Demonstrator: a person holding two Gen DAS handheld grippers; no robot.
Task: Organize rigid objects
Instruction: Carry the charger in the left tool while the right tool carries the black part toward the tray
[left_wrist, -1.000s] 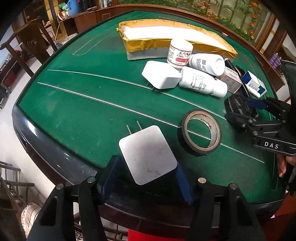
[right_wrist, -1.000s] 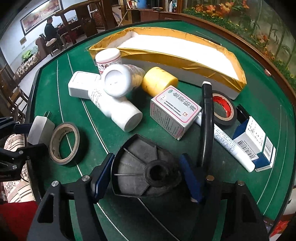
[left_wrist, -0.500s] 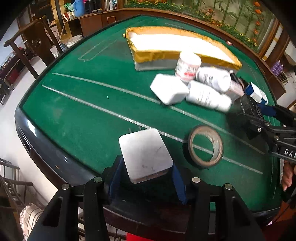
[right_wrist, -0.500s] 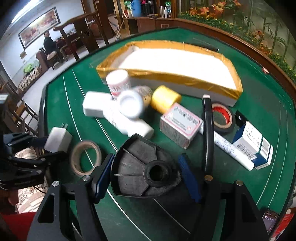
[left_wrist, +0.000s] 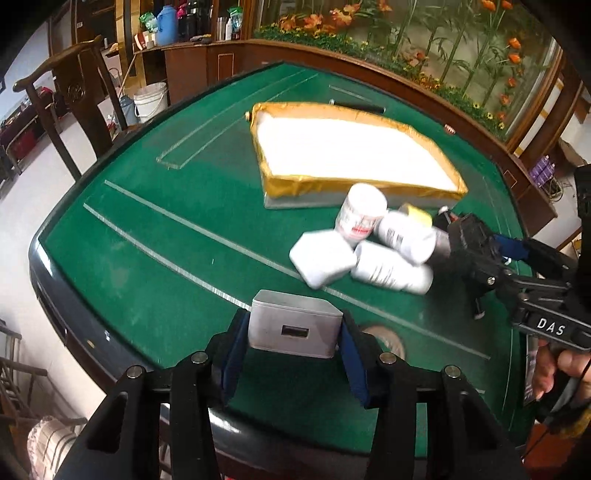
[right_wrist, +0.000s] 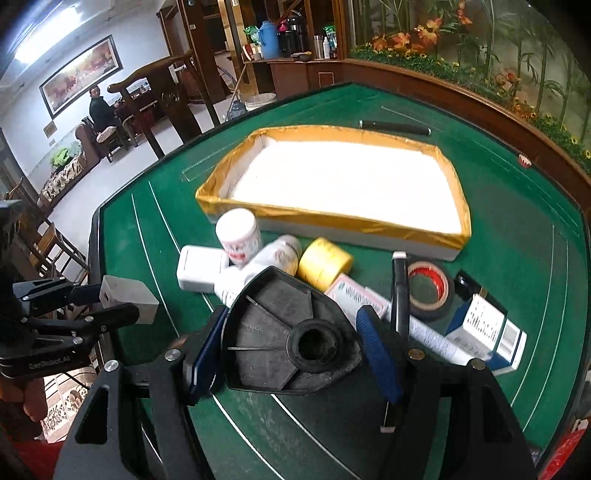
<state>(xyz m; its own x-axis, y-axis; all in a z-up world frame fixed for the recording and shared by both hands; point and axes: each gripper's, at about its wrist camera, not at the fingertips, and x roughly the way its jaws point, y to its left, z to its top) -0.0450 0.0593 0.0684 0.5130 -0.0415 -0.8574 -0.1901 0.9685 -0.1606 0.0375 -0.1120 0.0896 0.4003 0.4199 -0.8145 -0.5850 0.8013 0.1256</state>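
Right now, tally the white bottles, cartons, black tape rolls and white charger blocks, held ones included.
White bottles: 3
Cartons: 2
Black tape rolls: 2
White charger blocks: 2
Total: 9

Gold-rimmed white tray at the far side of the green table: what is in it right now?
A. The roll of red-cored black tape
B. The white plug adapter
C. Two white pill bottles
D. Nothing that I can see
D: the gold-rimmed white tray shows only its bare white floor, while the white pill bottles and the red-cored black tape lie on the green table in front of it.
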